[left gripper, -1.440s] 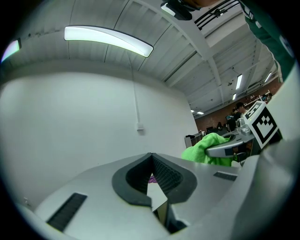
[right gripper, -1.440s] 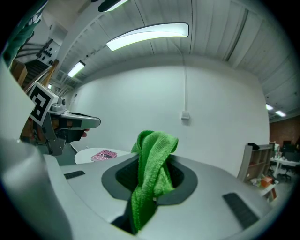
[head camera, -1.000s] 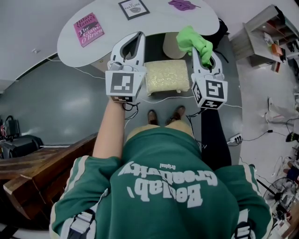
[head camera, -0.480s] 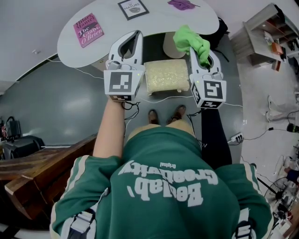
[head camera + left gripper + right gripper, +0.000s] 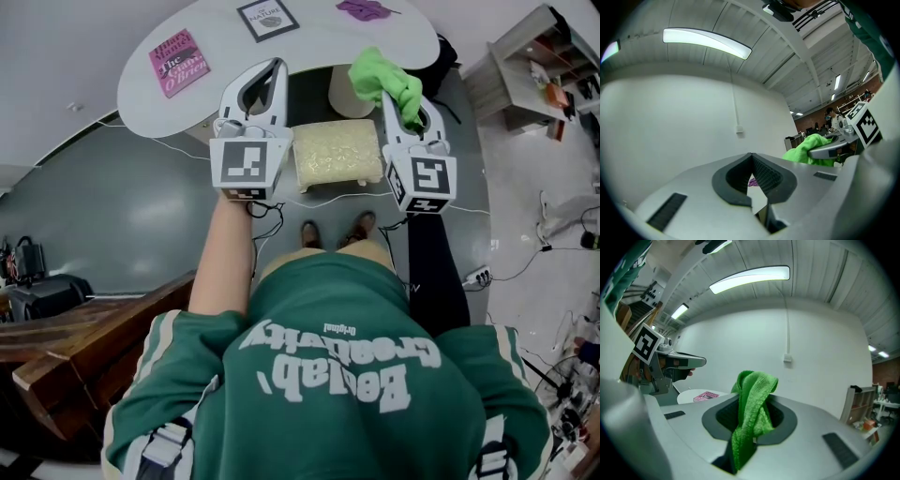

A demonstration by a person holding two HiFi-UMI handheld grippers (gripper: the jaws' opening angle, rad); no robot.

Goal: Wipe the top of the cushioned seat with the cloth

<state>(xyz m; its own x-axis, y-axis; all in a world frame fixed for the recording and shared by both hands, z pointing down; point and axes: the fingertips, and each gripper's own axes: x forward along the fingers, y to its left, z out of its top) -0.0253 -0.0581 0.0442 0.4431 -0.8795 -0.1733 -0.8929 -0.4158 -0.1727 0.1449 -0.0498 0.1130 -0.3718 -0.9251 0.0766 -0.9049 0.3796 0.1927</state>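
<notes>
The cushioned seat point(image 5: 337, 154) is a cream, square stool top on the floor straight ahead, between my two grippers in the head view. A bright green cloth point(image 5: 385, 82) is pinched in my right gripper point(image 5: 407, 111), bunched above the jaw tips; in the right gripper view the cloth point(image 5: 752, 413) hangs out of the shut jaws. My left gripper point(image 5: 265, 86) is held up at the seat's left, shut with nothing in it. Both grippers point out level, above the seat. In the left gripper view the cloth point(image 5: 812, 149) shows at the right.
A white rounded table point(image 5: 225, 47) stands beyond the seat, carrying a pink book point(image 5: 177, 61), a framed picture point(image 5: 268, 18) and a purple item point(image 5: 367, 9). Cables point(image 5: 441, 281) run over the grey floor. A wooden bench point(image 5: 84, 347) is at the lower left, shelves point(image 5: 544, 66) at right.
Both grippers have shifted only slightly; the cloth in the right gripper has risen a little and stays gripped.
</notes>
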